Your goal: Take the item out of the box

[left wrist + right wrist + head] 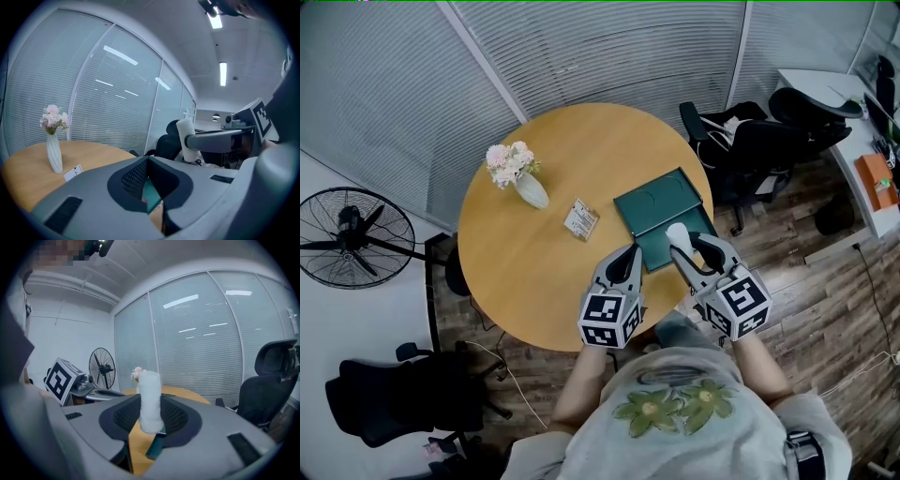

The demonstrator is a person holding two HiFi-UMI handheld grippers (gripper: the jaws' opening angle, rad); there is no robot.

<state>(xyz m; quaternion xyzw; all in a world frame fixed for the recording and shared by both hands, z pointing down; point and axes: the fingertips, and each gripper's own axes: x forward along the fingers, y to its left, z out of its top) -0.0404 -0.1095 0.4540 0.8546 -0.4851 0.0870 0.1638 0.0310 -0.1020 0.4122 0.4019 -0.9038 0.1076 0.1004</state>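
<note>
The right gripper is gripping a white roll upright between its pads, above the green box. The left gripper is waiting just beside the box, jaws together and empty.

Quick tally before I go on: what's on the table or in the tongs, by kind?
Vase of flowers: 1
Small card: 1
Green box: 1
White roll, held in the right tongs: 1
Total: 4

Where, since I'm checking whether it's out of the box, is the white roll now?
In the head view, the white roll is clamped between the jaws of the right gripper, just above the near edge of the green box, on the person's right.
</note>
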